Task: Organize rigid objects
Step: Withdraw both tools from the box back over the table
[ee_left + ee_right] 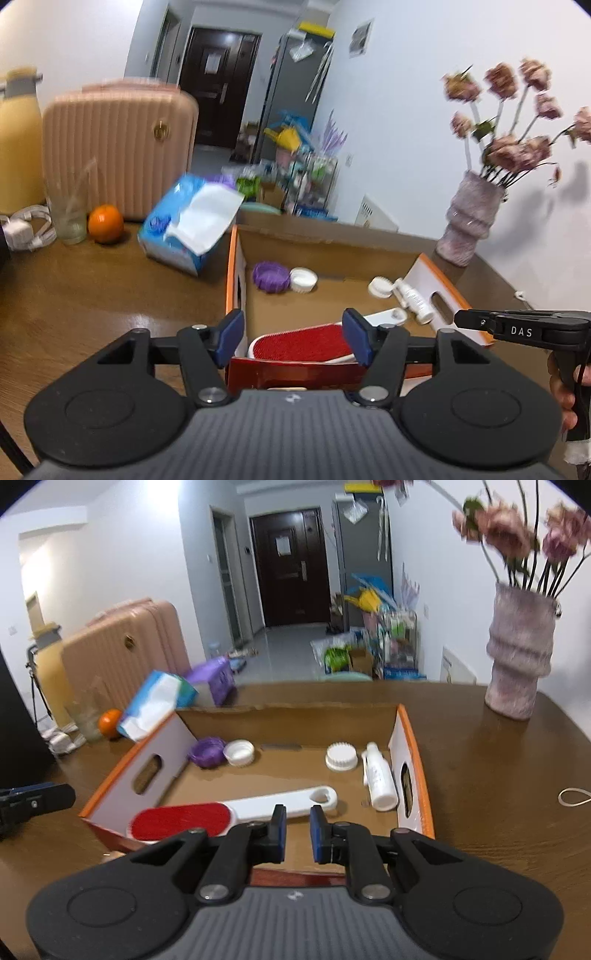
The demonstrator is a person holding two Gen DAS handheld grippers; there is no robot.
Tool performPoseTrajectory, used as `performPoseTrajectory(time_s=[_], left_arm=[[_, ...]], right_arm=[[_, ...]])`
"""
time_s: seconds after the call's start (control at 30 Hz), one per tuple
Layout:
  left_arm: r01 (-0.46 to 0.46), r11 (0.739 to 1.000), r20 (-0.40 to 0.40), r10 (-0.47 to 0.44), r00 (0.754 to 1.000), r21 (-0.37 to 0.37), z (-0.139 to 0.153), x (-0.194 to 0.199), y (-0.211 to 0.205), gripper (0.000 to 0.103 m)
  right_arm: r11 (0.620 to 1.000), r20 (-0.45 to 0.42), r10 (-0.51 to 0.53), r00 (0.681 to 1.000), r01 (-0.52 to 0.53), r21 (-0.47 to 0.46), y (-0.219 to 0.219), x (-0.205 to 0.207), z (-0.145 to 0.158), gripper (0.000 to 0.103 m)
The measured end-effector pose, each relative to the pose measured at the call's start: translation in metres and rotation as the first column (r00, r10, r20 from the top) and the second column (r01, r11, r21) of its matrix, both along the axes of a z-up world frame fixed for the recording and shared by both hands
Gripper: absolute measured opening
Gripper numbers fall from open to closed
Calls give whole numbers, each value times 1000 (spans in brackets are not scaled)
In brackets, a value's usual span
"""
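The left gripper hangs with jaws spread wide and empty over the near edge of the cardboard box; the right gripper shows a narrow gap between its jaws, gripping nothing. Just beyond them the red lint brush lies flat on the box floor. Farther in sit a white bottle, a white cap, a white lid and a purple lid. Behind the box, on the table, stands a vase.

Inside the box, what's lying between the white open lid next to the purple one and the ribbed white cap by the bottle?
Nothing: between the white lid and the ribbed cap only bare cardboard box floor shows, clearest in the right wrist view.
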State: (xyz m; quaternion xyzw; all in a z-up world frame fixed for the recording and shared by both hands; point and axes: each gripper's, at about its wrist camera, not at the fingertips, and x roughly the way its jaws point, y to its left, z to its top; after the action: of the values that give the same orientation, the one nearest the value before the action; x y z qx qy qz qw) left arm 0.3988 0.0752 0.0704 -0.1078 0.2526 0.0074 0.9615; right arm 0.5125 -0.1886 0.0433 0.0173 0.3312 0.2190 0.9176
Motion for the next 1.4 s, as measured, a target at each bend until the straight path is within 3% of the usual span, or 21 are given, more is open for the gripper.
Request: performPoseTrajectory(time_s=[0.33, 0.47, 0.6, 0.87, 1.03, 1.27, 1.4], left_arm=[[47, 987, 189, -76, 979, 156, 23, -91, -34, 82], [66, 979, 230, -110, 967, 192, 19, -123, -47, 87], [77, 981, 253, -122, 960, 181, 10, -150, -54, 91], [60, 986, 239, -96, 966, 152, -17, -188, -57, 95], [60, 989, 192, -86, 978, 138, -37, -206, -57, 96], [89, 989, 88, -99, 991, 116, -67, -228, -69, 96], [91, 990, 82, -100, 992, 110, -70, -243, -74, 97]], right_arm=[[1000, 170, 3, 985, -3, 0, -22, -84, 37, 26], [1000, 236, -4, 972, 4, 1, -30, -122, 43, 34], [999, 299, -6, 954, 17, -32, -31, -159, 37, 40], [999, 300, -3, 954, 18, -47, -23, -210, 8, 46], [1000, 273, -25, 962, 24, 5, -30, -231, -9, 48], [998, 263, -45, 964, 53, -24, -36, -256, -28, 48], [998, 250, -51, 967, 59, -25, -37, -272, -37, 48]])
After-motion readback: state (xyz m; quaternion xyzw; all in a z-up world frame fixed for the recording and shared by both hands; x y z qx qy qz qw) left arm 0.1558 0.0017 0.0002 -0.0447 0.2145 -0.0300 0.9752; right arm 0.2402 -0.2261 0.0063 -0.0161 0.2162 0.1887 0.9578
